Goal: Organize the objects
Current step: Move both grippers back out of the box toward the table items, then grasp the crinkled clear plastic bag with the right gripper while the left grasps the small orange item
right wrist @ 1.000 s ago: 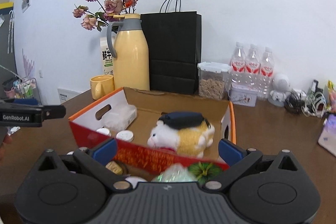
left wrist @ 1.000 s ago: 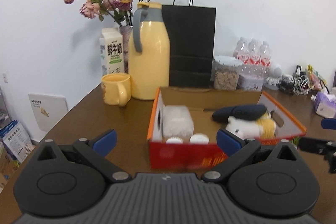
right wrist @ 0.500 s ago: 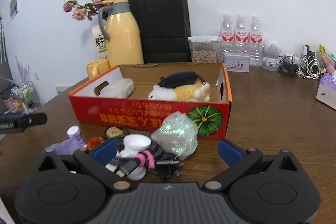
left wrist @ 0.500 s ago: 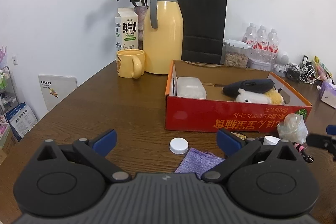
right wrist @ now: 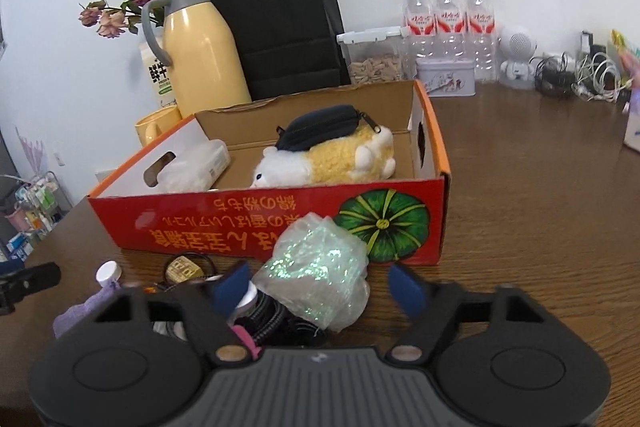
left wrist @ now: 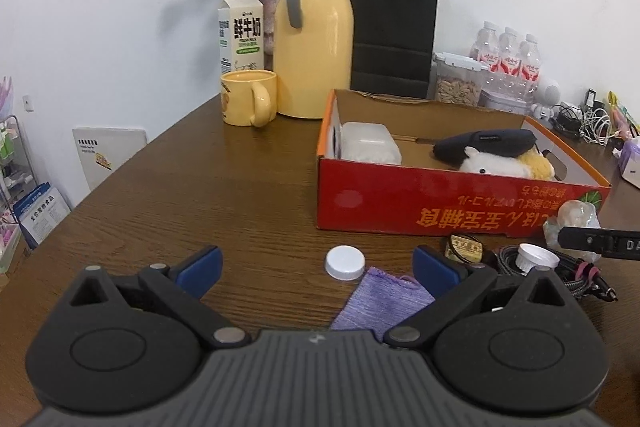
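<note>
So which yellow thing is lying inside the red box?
The fluffy toy animal, with a dark pouch on top. The yellow mug and yellow jug stand outside the box, behind it.

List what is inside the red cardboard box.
Inside the red cardboard box: a translucent white plastic container, a yellow-and-white plush toy and a dark zip pouch lying on top of it. The near wall hides the floor just behind it.

Bare table (left wrist: 208, 195) left, red box (left wrist: 440, 203) blocking right

Plush toy (right wrist: 324, 159) in box (right wrist: 256, 227) (pouch (right wrist: 320, 127) on top).
</note>
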The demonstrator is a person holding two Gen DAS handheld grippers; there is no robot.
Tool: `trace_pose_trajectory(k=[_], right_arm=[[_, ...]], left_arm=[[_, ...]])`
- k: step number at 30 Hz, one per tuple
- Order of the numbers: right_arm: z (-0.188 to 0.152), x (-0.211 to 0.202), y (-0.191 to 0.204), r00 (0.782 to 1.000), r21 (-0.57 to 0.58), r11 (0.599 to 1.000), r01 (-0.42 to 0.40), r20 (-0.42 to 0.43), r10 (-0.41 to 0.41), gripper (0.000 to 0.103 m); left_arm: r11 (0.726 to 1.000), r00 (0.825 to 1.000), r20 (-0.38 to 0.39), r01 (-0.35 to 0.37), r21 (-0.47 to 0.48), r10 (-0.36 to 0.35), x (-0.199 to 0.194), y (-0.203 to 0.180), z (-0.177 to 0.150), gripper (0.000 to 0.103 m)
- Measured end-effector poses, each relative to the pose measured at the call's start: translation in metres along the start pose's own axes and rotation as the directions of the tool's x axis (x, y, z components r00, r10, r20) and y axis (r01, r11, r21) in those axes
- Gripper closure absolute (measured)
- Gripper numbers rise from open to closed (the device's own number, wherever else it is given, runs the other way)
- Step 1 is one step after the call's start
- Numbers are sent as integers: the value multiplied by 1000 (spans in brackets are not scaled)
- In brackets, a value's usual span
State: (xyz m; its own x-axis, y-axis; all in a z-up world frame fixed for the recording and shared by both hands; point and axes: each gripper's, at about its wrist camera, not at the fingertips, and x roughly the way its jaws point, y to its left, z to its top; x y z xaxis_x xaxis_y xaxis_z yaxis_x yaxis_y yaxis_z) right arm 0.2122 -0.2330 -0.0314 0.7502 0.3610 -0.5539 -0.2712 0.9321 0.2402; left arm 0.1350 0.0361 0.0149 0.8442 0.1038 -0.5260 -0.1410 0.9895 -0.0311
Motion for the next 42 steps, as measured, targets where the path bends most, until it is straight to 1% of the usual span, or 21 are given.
trace_pose_trajectory(k=[1, 5, 11, 14, 17, 19, 22, 24, 25, 26, 29, 30, 31, 33, 34, 36, 37, 38, 41, 42], right_arm=[[-1, 0, -2, 1000, 7, 1000, -12, 3, 12, 59], [-7, -7, 1, 999, -17, 1000, -5, 49, 6, 65], [-12, -23, 6, 991, -53, 998, 21, 130, -14, 66], [-15, -32, 9, 986, -79, 996, 35, 164, -21, 66], [-20, -41, 14, 980, -113, 992, 48, 197, -25, 66], [-23, -44, 15, 978, -128, 991, 51, 205, -24, 66], [-24, -45, 15, 979, -131, 990, 52, 204, -24, 66], [-25, -45, 15, 979, -132, 990, 48, 204, -21, 66], [-25, -45, 15, 979, -134, 990, 46, 205, -18, 66], [-26, -45, 15, 979, -135, 990, 44, 205, -16, 66], [-26, -45, 15, 979, -142, 989, 40, 202, -11, 65], [-27, -44, 16, 979, -145, 989, 38, 202, -9, 65], [-28, -45, 17, 979, -148, 988, 37, 202, -6, 65], [-28, -45, 18, 979, -154, 987, 36, 203, -4, 65], [-28, -45, 19, 979, -156, 987, 36, 203, -3, 65], [-28, -45, 19, 979, -158, 987, 35, 204, -2, 65], [-28, -45, 19, 979, -158, 987, 35, 204, -2, 65], [-28, -45, 19, 979, -158, 987, 34, 204, -1, 65], [-29, -45, 19, 979, -160, 986, 33, 203, 0, 65], [-29, -45, 20, 979, -161, 986, 34, 203, 0, 65]], left_arm=[[1000, 1000, -1, 1, 4, -1, 1, -2, 0, 0], [1000, 1000, -9, 6, 15, -6, 3, -7, -1, 0], [998, 999, -7, 42, 40, -42, 1, -19, 1, 0], [996, 998, -19, 58, 63, -57, 4, -29, 1, 0], [992, 996, -31, 88, 89, -86, 9, -42, 0, 0], [987, 993, -37, 114, 112, -111, 12, -50, -1, 0], [981, 991, -46, 132, 143, -126, 17, -62, -2, 1], [977, 988, -57, 149, 150, -141, 20, -67, -3, 15], [976, 987, -63, 155, 150, -147, 21, -68, -4, 19], [976, 986, -69, 160, 150, -151, 23, -69, -4, 25], [975, 983, -78, 176, 138, -166, 26, -69, -5, 28], [974, 981, -79, 187, 129, -178, 27, -69, -5, 31], [973, 979, -79, 196, 122, -187, 28, -68, -5, 37], [970, 975, -82, 214, 118, -205, 30, -69, -5, 40], [968, 974, -87, 220, 117, -211, 32, -70, -6, 46], [964, 968, -97, 240, 114, -230, 35, -71, -7, 65], [960, 964, -100, 256, 112, -245, 35, -71, -8, 69], [957, 962, -98, 266, 116, -256, 35, -72, -9, 75], [952, 961, -94, 271, 140, -260, 33, -76, -11, 78], [953, 962, -93, 268, 145, -256, 33, -77, -12, 82]])
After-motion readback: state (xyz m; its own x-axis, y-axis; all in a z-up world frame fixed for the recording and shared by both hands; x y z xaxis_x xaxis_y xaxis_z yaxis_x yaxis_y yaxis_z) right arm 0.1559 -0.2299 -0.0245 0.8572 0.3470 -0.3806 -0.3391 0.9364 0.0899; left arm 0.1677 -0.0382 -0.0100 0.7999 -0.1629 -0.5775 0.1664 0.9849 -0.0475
